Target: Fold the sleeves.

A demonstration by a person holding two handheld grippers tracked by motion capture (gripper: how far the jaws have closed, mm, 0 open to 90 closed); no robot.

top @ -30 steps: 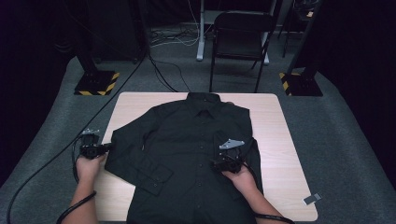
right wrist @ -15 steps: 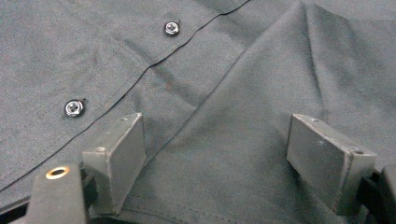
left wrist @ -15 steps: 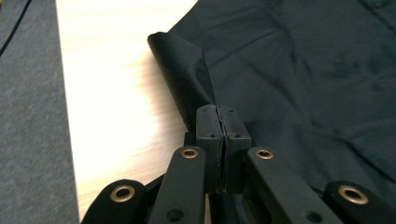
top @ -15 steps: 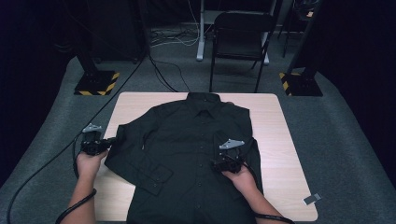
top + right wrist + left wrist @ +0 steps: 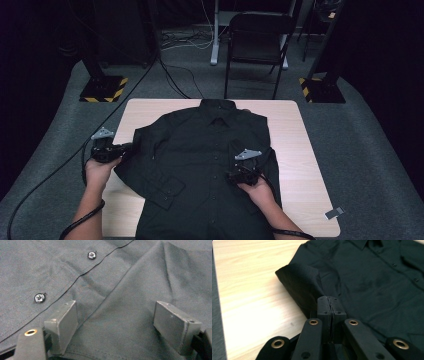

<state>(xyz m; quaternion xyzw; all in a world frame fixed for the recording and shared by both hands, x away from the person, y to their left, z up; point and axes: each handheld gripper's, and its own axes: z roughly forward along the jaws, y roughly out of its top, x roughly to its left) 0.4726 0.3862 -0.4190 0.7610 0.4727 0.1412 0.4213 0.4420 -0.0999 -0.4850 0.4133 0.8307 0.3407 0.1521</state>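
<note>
A pale wooden desk [image 5: 305, 150] stands on grey carpet, and a black long-sleeved button-up shirt [image 5: 210, 165] lies spread front-up across most of it, collar at the far edge and hem hanging toward the person's side. The shirt's left sleeve [image 5: 150, 175] is folded in over the body, its cuff lying near the middle. At the shirt's left shoulder edge, the left claw [image 5: 122, 149] is clamped tight on a fold of the dark fabric [image 5: 304, 287], which rises off the wood in a small peak. The right claw [image 5: 239, 174] rests on the shirt's right side with its jaws standing wide, cloth lying loose between them, just beside the button placket, where two small black buttons [image 5: 92, 255] show.
</note>
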